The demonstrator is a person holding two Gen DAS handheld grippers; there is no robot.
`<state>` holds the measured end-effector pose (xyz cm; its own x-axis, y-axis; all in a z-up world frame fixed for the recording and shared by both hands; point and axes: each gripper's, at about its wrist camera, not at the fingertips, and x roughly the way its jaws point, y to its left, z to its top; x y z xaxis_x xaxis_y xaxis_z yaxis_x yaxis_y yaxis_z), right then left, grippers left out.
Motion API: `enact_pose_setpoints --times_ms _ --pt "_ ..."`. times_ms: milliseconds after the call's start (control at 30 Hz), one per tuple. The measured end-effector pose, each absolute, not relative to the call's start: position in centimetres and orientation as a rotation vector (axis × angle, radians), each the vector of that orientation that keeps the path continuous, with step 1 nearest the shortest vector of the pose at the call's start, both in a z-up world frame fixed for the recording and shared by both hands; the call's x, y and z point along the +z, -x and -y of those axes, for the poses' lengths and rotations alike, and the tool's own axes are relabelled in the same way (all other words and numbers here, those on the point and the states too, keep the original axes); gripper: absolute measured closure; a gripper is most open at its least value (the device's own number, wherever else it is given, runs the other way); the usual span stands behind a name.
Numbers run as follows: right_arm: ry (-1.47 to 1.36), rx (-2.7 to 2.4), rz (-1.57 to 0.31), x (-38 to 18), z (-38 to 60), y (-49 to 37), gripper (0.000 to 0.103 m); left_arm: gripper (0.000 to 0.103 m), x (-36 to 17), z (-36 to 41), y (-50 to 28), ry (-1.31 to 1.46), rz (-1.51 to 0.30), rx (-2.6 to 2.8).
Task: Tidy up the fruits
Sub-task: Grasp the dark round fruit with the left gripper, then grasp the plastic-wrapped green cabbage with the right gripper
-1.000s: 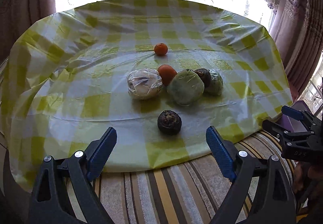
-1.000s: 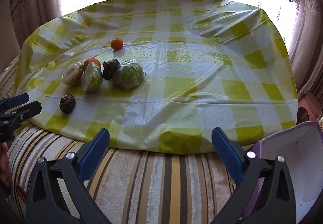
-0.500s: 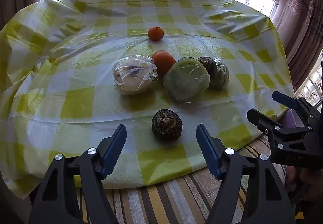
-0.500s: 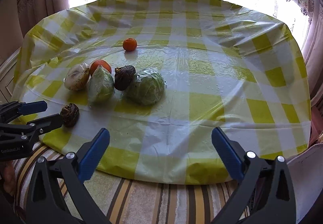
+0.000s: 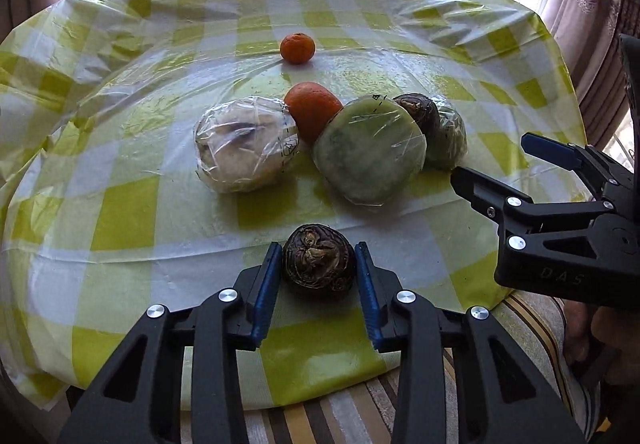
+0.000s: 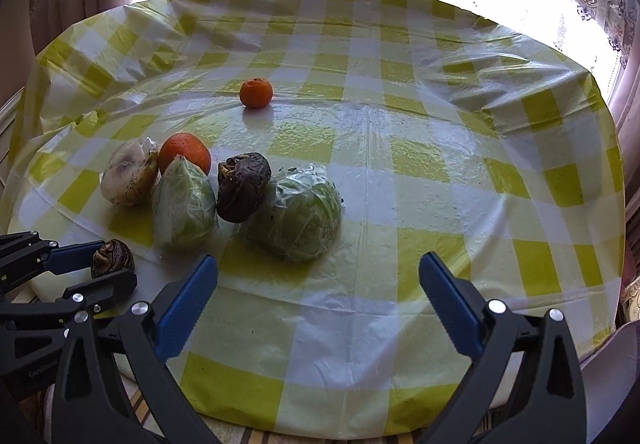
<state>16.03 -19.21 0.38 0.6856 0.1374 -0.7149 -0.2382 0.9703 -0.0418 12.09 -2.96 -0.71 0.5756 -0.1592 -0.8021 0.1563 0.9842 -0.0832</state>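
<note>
A dark wrinkled fruit [image 5: 319, 264] sits near the table's front edge. My left gripper [image 5: 318, 272] is closing on it, and its blue pads press both sides. The right wrist view shows the same fruit [image 6: 112, 262] in the left gripper [image 6: 100, 270]. Behind it lie a pale wrapped ball [image 5: 244, 143], a large orange [image 5: 312, 111], a wrapped green slab [image 5: 370, 151], a second dark fruit [image 5: 418, 111] and a wrapped cabbage [image 6: 298, 211]. A small orange [image 5: 297, 48] sits alone further back. My right gripper [image 6: 320, 308] stands open just in front of the cabbage, holding nothing.
A yellow and white checked plastic cloth [image 6: 420, 163] covers the round table. Striped upholstery [image 5: 340, 420] runs along the front edge. Curtains [image 5: 592, 3] and a bright window stand behind. The right half of the cloth carries no objects.
The left gripper moved forward and down to the dark fruit and its jaws went from wide open to shut around it. The right gripper moved forward over the table edge toward the cabbage.
</note>
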Motion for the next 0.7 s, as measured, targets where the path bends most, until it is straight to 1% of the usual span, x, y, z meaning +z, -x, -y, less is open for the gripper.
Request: enact_pose_setpoints --times_ms 167,200,267,500,700 --pt "0.136 0.281 -0.760 1.2 18.1 -15.8 0.007 0.070 -0.1 0.8 -11.4 0.088 -0.892 -0.103" --pt "0.151 0.282 -0.753 1.4 17.7 -15.5 0.009 0.070 0.0 0.2 -11.2 0.116 -0.878 -0.077" --pt "0.229 0.269 -0.722 1.6 16.4 -14.8 0.012 0.070 0.4 -1.3 -10.8 0.176 -0.847 -0.018" --pt "0.630 0.235 -0.528 1.1 9.4 -11.4 0.013 0.070 0.6 -4.2 -10.0 0.310 -0.796 0.062" --pt "0.748 0.244 -0.516 -0.1 6.6 -11.9 0.015 0.070 0.3 -6.4 -9.2 0.401 -0.765 0.109"
